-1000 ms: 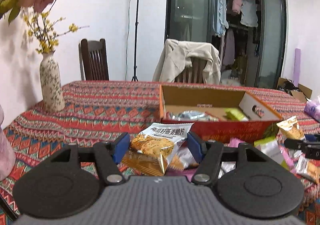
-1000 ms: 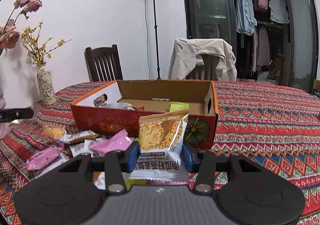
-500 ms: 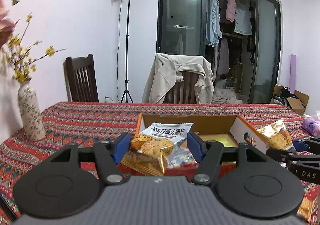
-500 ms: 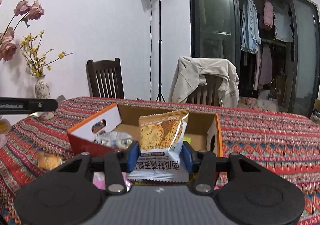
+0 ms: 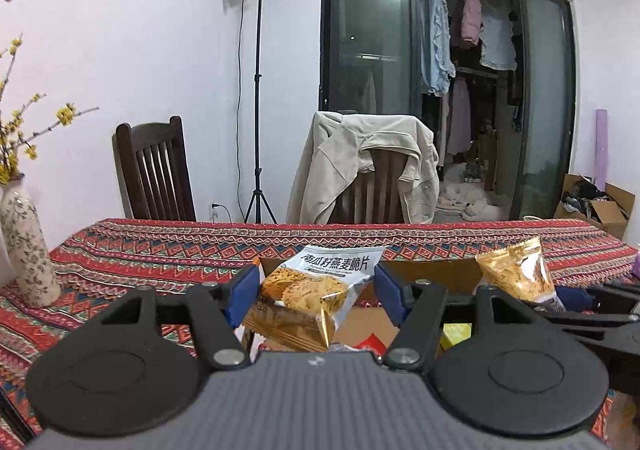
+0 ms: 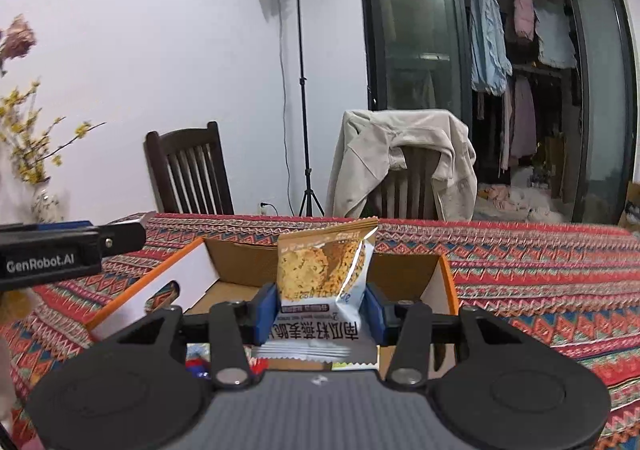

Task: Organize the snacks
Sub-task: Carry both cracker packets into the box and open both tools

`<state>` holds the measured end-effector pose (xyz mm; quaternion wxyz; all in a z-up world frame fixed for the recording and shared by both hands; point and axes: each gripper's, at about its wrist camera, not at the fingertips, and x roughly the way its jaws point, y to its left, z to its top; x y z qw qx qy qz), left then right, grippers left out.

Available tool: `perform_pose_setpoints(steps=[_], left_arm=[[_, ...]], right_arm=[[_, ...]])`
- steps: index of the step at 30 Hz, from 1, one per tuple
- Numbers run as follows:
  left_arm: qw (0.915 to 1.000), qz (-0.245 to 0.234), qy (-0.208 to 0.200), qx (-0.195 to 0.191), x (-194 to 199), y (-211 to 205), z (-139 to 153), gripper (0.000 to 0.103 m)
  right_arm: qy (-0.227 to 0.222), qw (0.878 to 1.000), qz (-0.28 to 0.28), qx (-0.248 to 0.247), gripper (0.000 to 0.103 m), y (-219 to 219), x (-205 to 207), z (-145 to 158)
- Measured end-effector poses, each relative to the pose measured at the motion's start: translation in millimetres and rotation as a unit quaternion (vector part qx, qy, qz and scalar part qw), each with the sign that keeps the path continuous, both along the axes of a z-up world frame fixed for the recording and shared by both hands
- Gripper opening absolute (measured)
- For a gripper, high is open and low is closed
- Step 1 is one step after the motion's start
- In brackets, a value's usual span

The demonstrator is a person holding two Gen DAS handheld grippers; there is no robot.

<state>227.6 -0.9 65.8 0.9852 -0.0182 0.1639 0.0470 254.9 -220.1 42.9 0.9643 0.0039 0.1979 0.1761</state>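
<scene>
My left gripper [image 5: 316,300] is shut on an oat-crisp snack packet [image 5: 320,290], held tilted above the open cardboard box [image 5: 436,274]. My right gripper [image 6: 320,308] is shut on a second oat-crisp packet [image 6: 326,270], held upright over the same box [image 6: 400,270]. The right gripper and its packet [image 5: 516,274] show at the right of the left wrist view. The left gripper's body [image 6: 60,250] shows at the left of the right wrist view. The box floor is mostly hidden behind the grippers.
The table has a red patterned cloth [image 6: 540,270]. A floral vase [image 5: 24,246] with yellow flowers stands at the table's left. Two chairs [image 5: 154,169], one draped with a beige jacket [image 5: 368,161], and a lamp stand [image 5: 258,89] are behind the table.
Both grippers have risen and moved forward over the box with their packets. The loose snacks on the cloth have dropped out of sight.
</scene>
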Motion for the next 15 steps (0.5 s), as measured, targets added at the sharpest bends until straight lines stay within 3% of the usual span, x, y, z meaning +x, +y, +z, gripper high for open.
perform_pose_setpoints(steps=[9, 11, 13, 14, 15], left_arm=[[0.9999, -0.003, 0.014, 0.004, 24, 10, -32, 0.066], [0.9999, -0.007, 0.014, 0.0, 24, 13, -34, 0.08], [0.9999, -0.009, 0.008, -0.002, 20, 15, -35, 0.095], [1.0, -0.005, 0.003, -0.001, 18, 15, -35, 0.101], [1.0, -0.003, -0.001, 0.0, 16, 15, -34, 0.102]], right_arm=[[0.03, 0.999, 0.012, 0.01, 0.046, -1, 32, -35], [0.03, 0.999, 0.012, 0.006, 0.048, 1, 29, -38], [0.031, 0.999, 0.01, 0.003, 0.072, 0, 28, -39], [0.028, 1.0, 0.006, 0.004, 0.08, -2, 28, -39], [0.027, 1.0, 0.004, 0.005, 0.089, -3, 28, -39]])
